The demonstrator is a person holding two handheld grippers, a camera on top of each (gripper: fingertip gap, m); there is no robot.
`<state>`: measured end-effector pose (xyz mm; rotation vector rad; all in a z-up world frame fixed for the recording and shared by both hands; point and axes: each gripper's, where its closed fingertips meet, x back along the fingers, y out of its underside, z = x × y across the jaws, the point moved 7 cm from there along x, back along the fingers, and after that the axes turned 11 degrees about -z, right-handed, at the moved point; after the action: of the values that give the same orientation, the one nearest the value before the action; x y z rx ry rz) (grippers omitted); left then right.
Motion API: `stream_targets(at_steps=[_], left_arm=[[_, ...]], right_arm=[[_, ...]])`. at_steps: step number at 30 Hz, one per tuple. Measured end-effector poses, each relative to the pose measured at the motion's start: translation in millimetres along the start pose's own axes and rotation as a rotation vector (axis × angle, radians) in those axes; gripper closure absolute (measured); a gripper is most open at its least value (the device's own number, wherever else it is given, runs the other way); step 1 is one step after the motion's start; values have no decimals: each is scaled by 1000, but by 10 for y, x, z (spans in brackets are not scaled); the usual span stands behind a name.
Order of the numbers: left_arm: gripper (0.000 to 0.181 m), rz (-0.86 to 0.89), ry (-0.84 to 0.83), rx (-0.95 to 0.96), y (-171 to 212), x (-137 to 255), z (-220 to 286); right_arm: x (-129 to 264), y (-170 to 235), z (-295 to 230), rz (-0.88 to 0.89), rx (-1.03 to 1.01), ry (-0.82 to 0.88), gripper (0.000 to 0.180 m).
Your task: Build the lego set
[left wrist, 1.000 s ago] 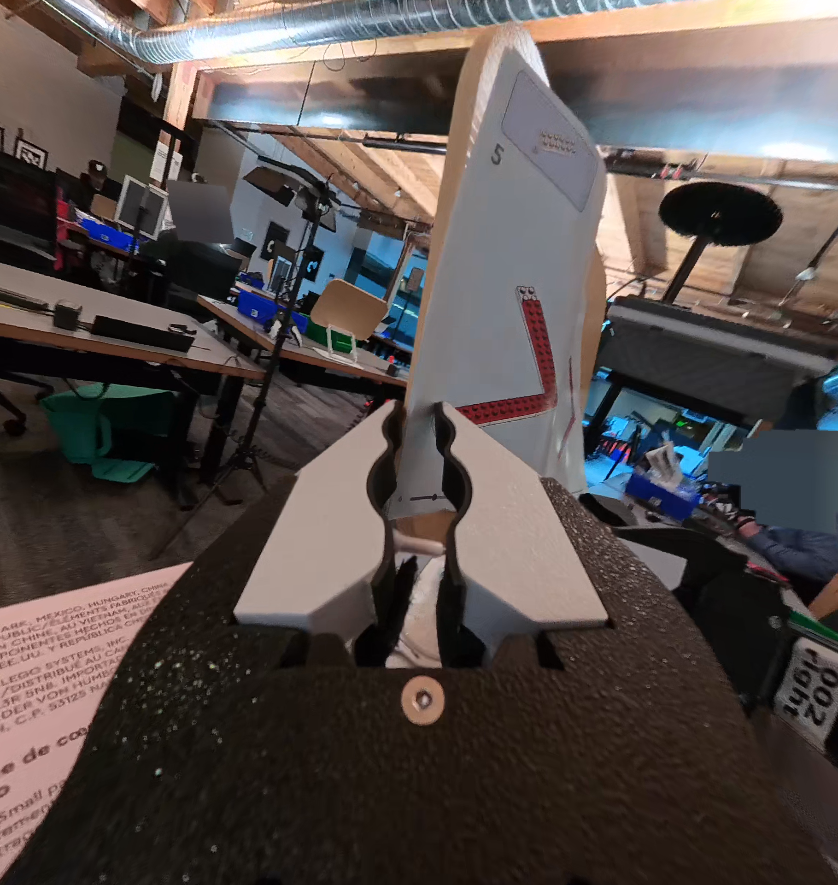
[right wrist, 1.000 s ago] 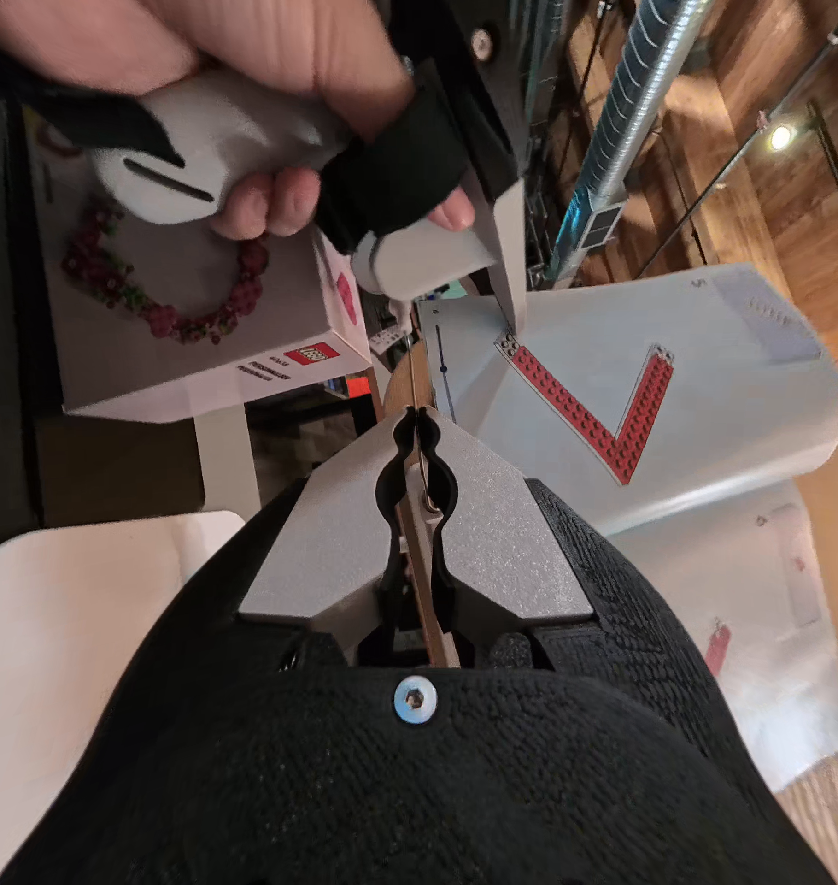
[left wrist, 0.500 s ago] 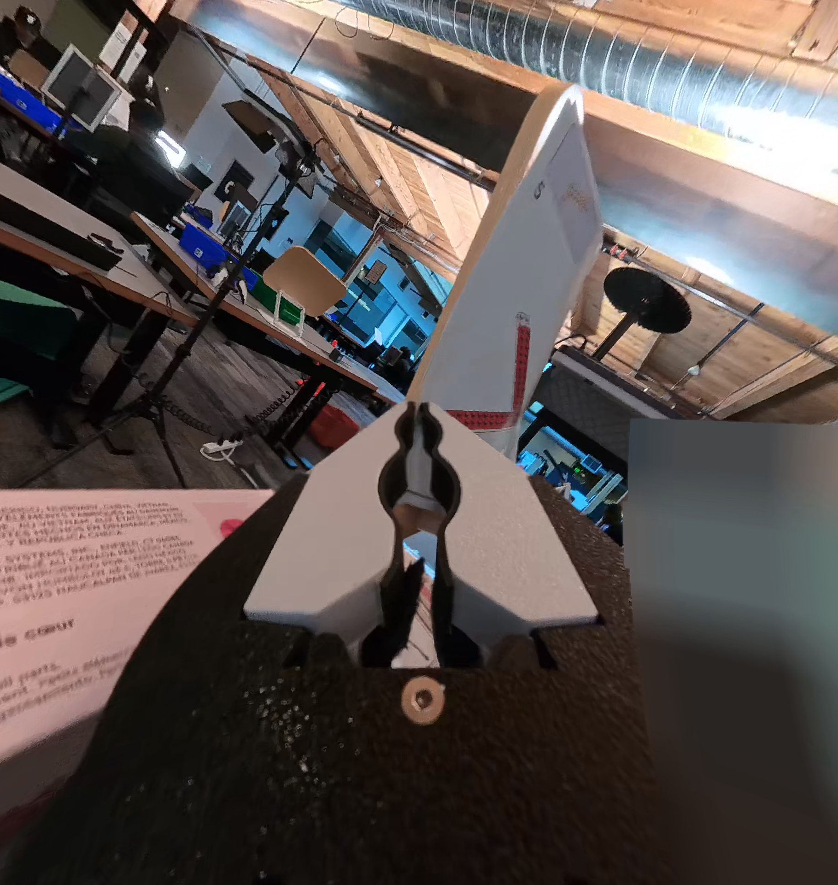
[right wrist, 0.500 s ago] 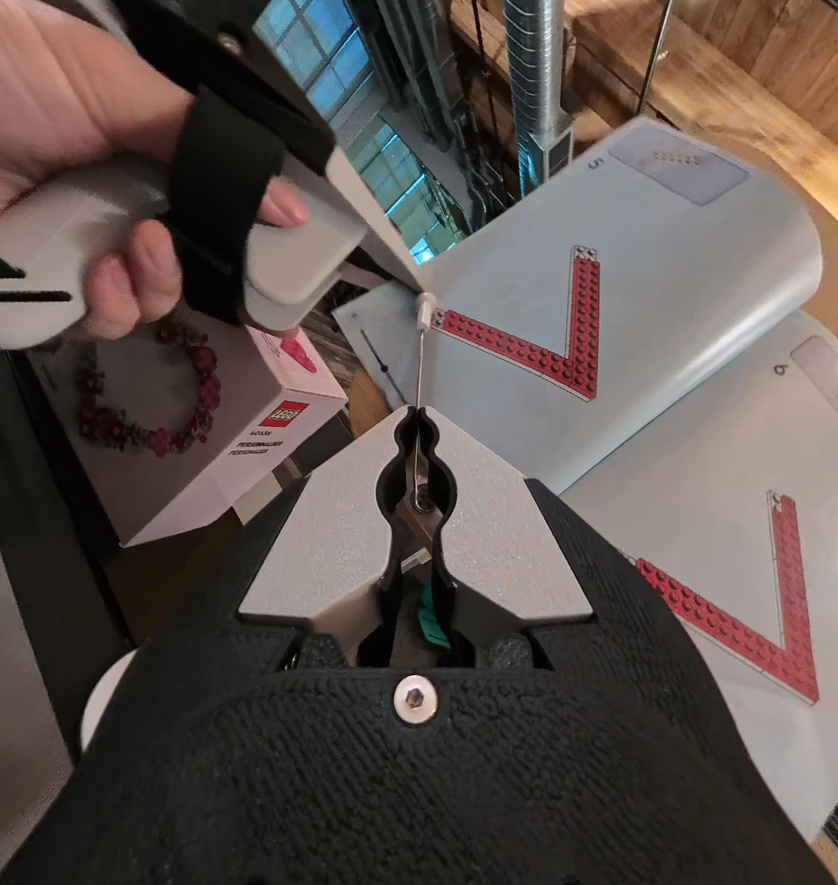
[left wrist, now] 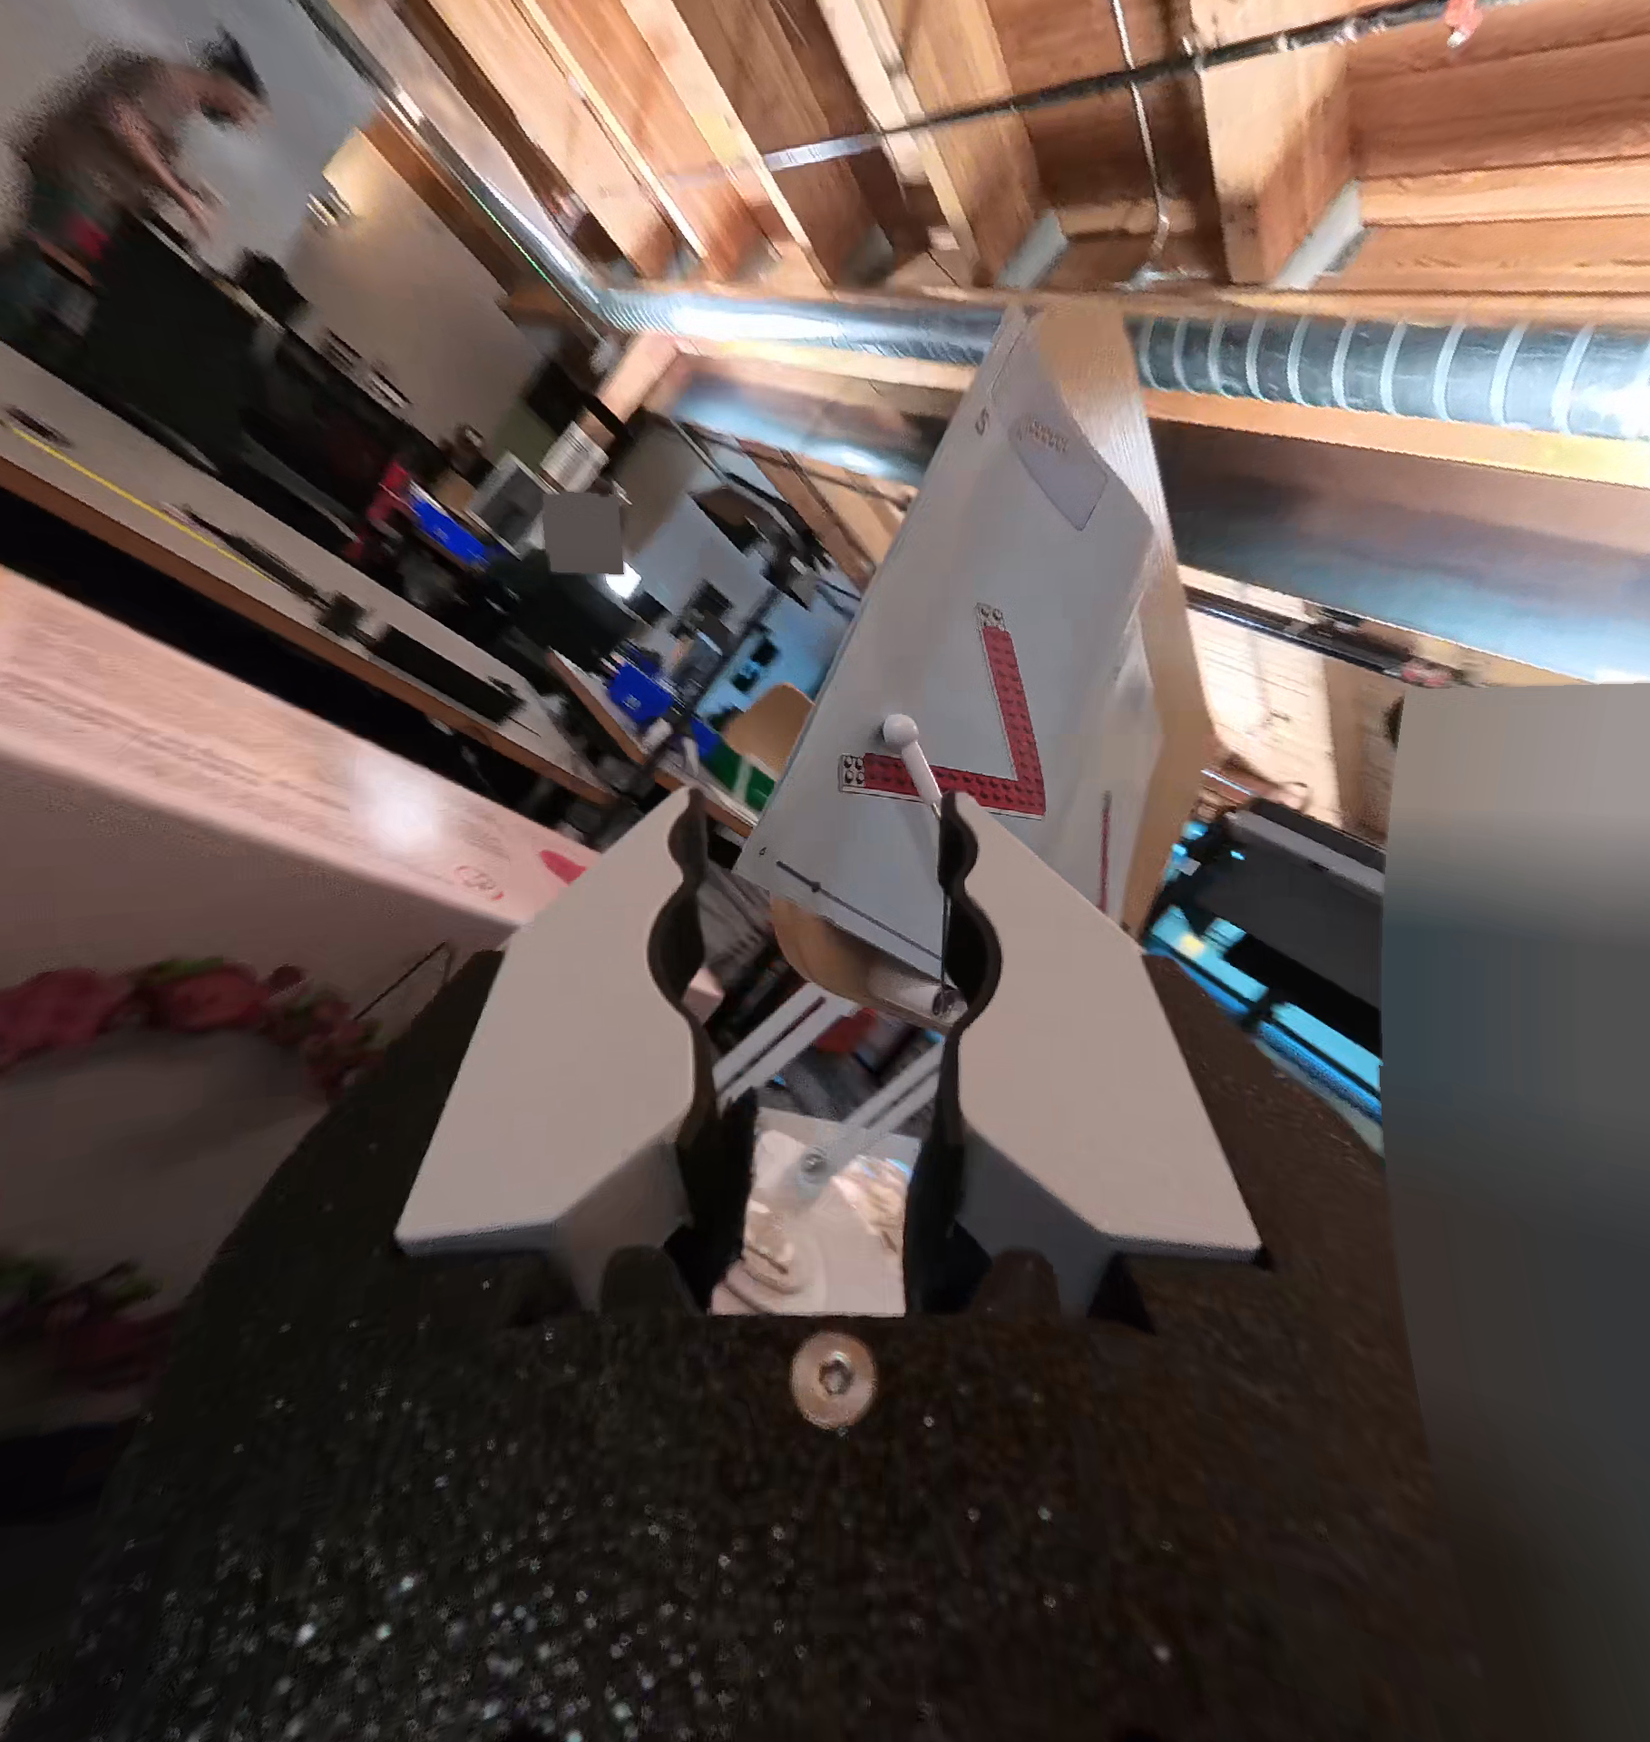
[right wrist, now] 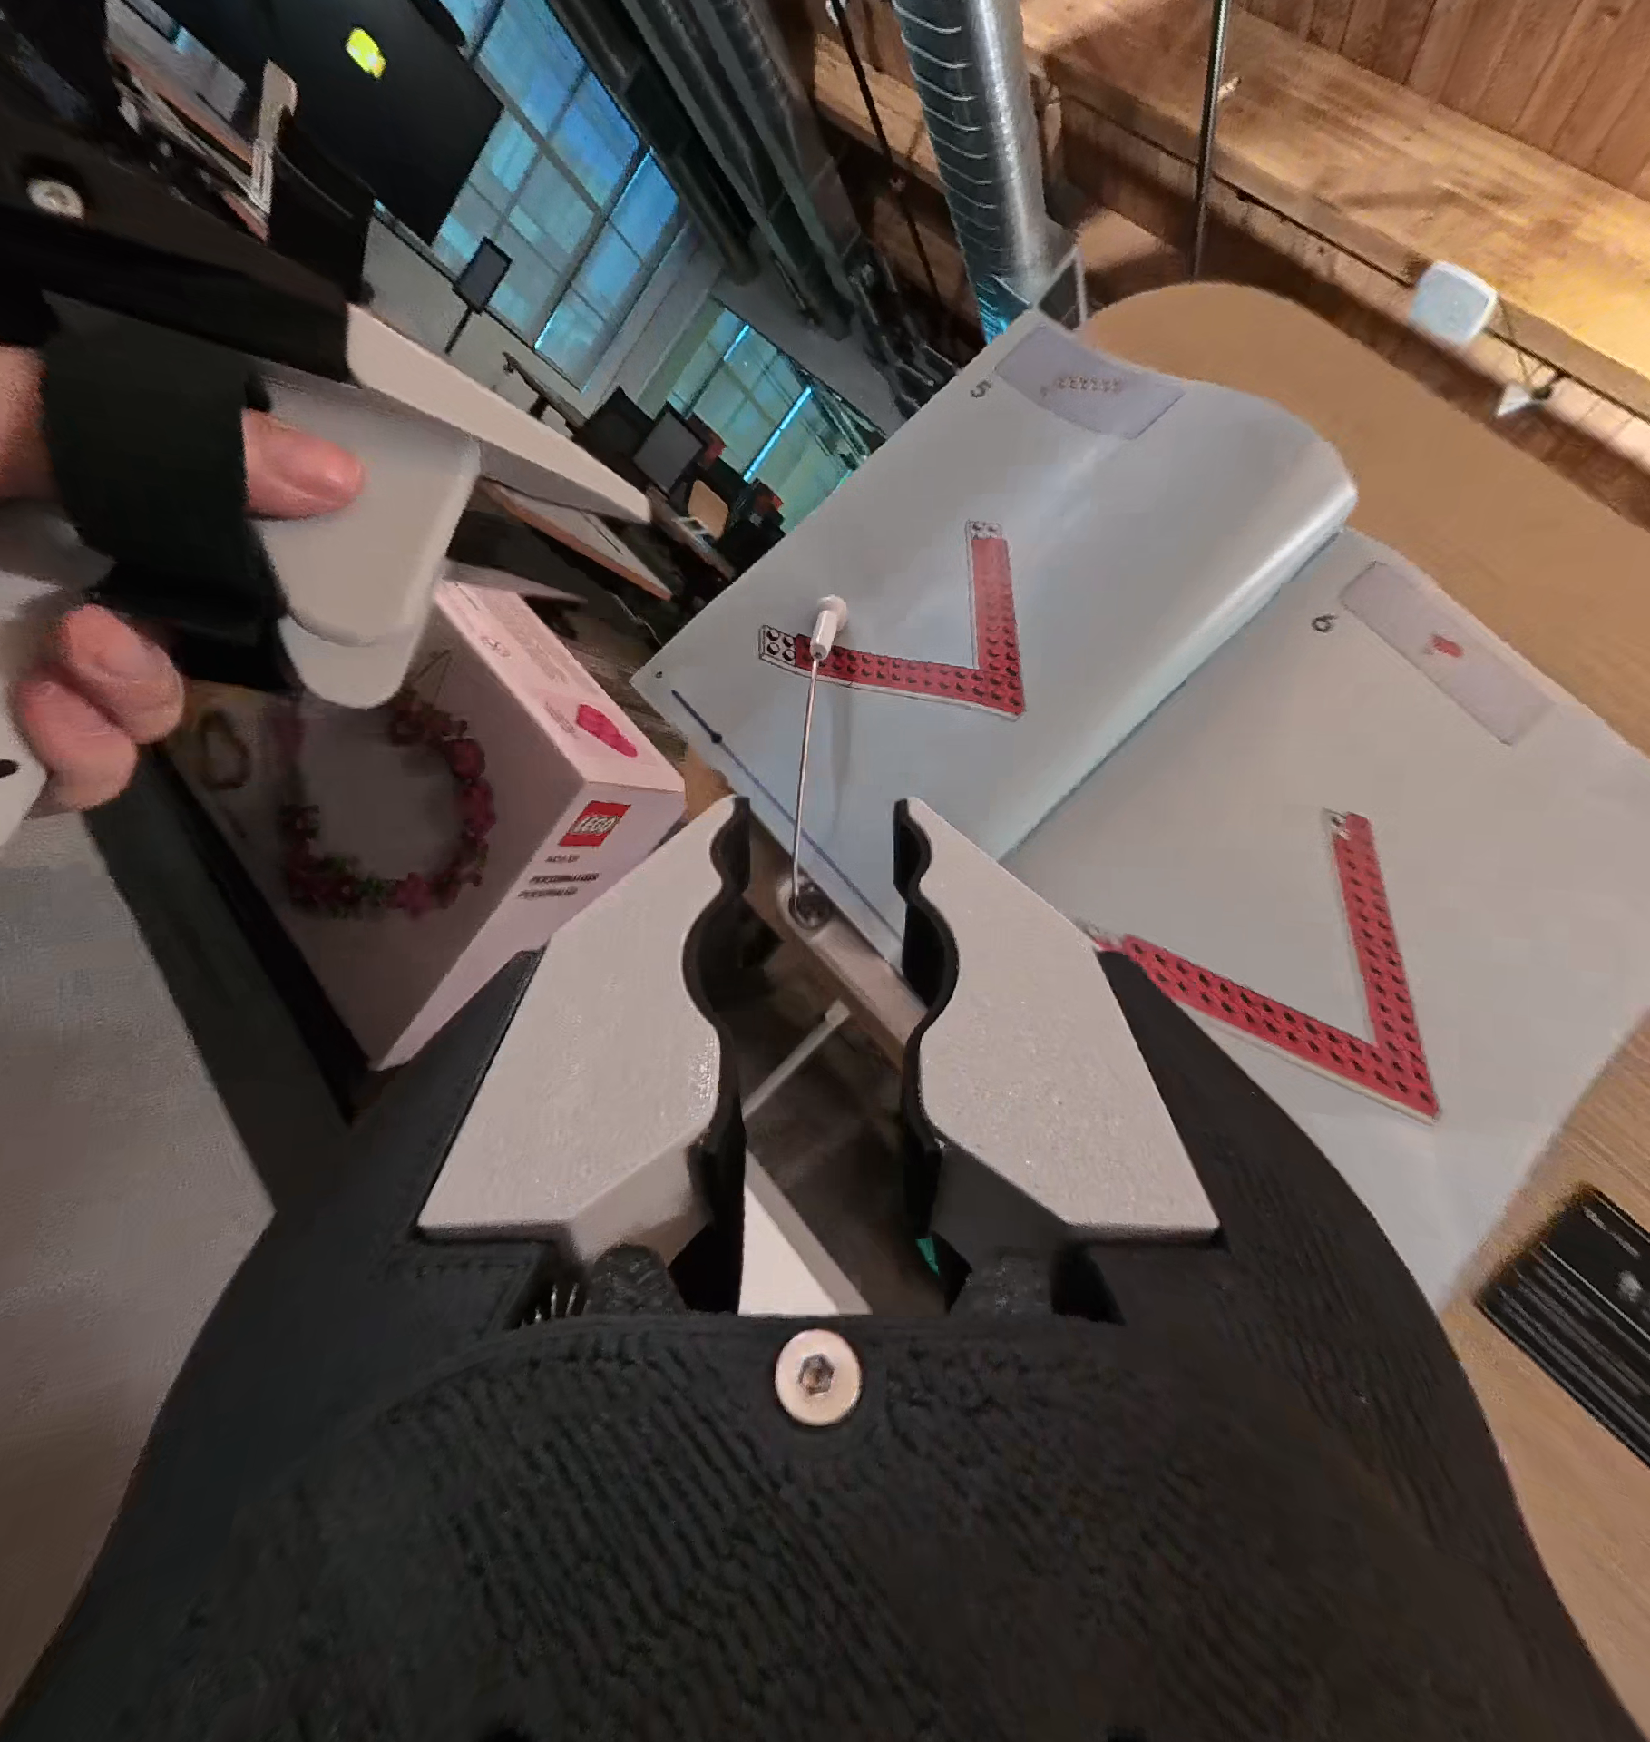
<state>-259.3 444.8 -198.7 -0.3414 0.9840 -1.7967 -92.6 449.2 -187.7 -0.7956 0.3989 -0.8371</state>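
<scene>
Both jaws gape wide, left gripper [left wrist: 816,848] and right gripper [right wrist: 819,820] holding nothing, while the instruction booklet [right wrist: 1038,603], propped open mid-frame for reading, faces them beside the lego box [right wrist: 481,782] at left.

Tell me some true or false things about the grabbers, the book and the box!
1. Both grippers, left and right, are open. True.
2. The instruction booklet shows blue shapes. False: the shapes are red.
3. The set box has a flower wreath pictured on it. True.
4. The right gripper is squeezing the booklet's page. False: its jaws stand apart, gripping nothing.
</scene>
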Motion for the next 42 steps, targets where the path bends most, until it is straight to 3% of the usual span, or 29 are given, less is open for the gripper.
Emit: stream_targets(at_steps=[1, 7, 12, 18, 22, 25, 32, 35, 42], left_arm=[[132, 32, -43, -31, 9, 75, 41], [119, 112, -259, -333, 295, 523, 598], [105, 22, -250, -571, 850, 932, 1159], [111, -102, -244, -858, 1397, 1527, 1505], [114, -127, -265, -902, 1581, 1879, 1527], [114, -116, -250, -883, 1594, 2032, 1596], [113, -58, -219, -861, 1569, 2089, 1657], [86, -20, -330, -854, 1502, 2093, 1558], [59, 10, -370, -898, 1453, 2115, 1528]], right_arm=[[108, 8, 17, -1, -11, -3, 149], [946, 127, 143, -31, -165, -25, 143], [1830, 403, 135, -80, -326, 10, 139], [2722, 716, 5, -140, -355, 168, 139], [3079, 779, -86, -135, -297, 303, 141], [3211, 752, -137, -121, -200, 355, 143], [3174, 735, -264, -105, -121, 280, 148], [3126, 758, -301, -124, -94, 256, 147], [3160, 732, -265, -92, -102, 283, 133]])
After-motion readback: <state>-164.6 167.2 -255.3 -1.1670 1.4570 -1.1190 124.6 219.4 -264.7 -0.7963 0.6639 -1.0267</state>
